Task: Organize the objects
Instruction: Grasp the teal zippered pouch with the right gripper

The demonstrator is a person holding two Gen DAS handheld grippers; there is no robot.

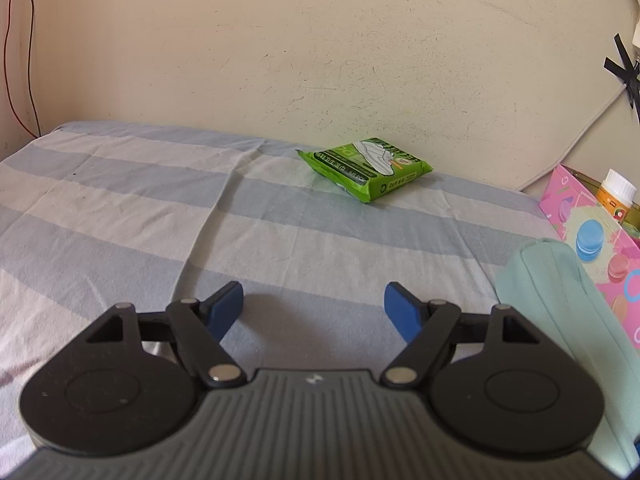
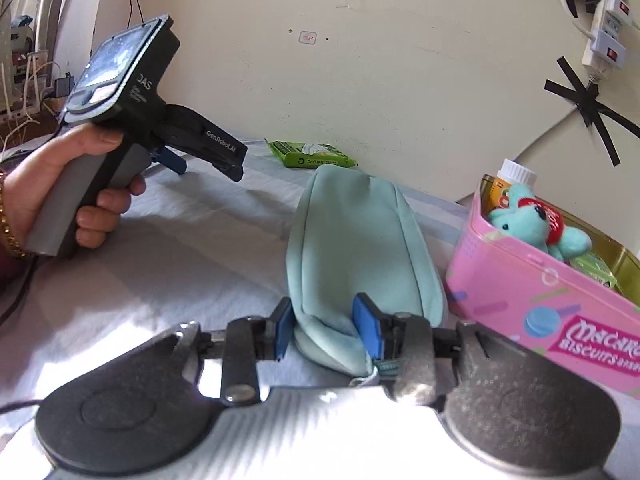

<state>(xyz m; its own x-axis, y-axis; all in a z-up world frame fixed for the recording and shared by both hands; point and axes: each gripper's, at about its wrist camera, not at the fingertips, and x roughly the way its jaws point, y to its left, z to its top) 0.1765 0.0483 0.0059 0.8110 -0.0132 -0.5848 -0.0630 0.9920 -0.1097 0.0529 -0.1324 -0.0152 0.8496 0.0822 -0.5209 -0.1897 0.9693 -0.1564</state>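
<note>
A mint-green zip pouch (image 2: 352, 240) lies on the striped sheet; it also shows at the right edge of the left wrist view (image 1: 560, 304). My right gripper (image 2: 326, 328) is shut on the pouch's near end, a blue pad on each side. My left gripper (image 1: 314, 308) is open and empty, held above the sheet; it shows in the right wrist view (image 2: 192, 164) at the left. A green wipes pack (image 1: 364, 170) lies by the far wall, also seen in the right wrist view (image 2: 312, 154). A pink biscuit tin (image 2: 552, 300) stands right of the pouch.
The tin holds a teal plush toy (image 2: 532, 220), a white-capped bottle (image 2: 512, 180) and a green packet (image 2: 592, 268). The tin also shows in the left wrist view (image 1: 600, 240). The cream wall (image 1: 320, 60) runs close behind the bed. A power strip (image 2: 604, 32) hangs at upper right.
</note>
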